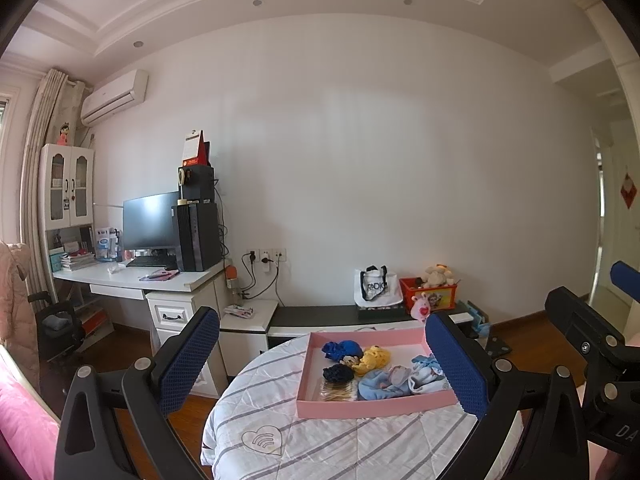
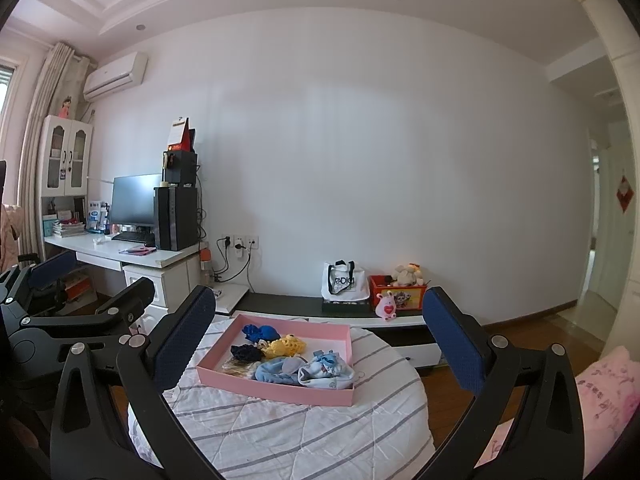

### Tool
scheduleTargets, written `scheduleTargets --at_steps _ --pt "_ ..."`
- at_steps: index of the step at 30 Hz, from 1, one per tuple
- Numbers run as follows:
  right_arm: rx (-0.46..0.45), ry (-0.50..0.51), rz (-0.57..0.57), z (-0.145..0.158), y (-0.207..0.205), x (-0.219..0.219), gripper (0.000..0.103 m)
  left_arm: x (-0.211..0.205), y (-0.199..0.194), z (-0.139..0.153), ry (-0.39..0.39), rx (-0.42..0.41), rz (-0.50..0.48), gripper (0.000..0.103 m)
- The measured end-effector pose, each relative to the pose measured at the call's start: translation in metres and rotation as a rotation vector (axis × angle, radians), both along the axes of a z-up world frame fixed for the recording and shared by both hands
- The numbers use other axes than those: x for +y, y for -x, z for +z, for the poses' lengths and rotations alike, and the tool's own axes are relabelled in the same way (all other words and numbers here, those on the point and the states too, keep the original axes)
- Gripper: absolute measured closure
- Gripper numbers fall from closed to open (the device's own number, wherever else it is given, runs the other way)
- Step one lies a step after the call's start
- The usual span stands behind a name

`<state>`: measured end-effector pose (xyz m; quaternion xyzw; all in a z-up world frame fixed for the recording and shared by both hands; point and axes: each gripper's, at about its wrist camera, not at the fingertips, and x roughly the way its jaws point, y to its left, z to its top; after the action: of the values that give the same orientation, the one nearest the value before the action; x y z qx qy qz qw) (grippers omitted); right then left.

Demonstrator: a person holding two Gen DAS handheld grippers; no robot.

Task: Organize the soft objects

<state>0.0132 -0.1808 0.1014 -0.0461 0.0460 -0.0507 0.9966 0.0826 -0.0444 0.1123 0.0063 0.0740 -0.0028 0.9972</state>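
Shallow pink tray (image 1: 372, 408) lies flat on striped quilted cover. Inside, bunched close: royal-blue knit piece (image 1: 342, 349) at far side, yellow plush (image 1: 376, 359) beside it, dark navy knit (image 1: 338, 373), pale-blue soft cloths (image 1: 404, 380) at near right, tan fringed item (image 1: 338, 391) at near left.

Left wrist view: looks forward between own blue-padded left tongs (image 1: 322, 364), level, toward white wall; shallow pink cardboard tray (image 1: 372, 407) on round striped-quilt table (image 1: 340, 444) near, right of centre. Right wrist view: same facing from further right, between right tongs (image 2: 318, 346); tray (image 2: 280, 390) left of centre. Both share tray, table, white computer desk (image 1: 132, 278), wall. Each view catches other tongs at edge.
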Motion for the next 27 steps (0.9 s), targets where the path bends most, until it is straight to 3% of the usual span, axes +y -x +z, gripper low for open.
scheduleTargets --at_steps 27 --pt "-0.005 -0.001 0.006 0.0019 0.001 0.0032 0.0 0.0014 -0.0006 -0.0051 0.008 -0.004 0.002 0.001"
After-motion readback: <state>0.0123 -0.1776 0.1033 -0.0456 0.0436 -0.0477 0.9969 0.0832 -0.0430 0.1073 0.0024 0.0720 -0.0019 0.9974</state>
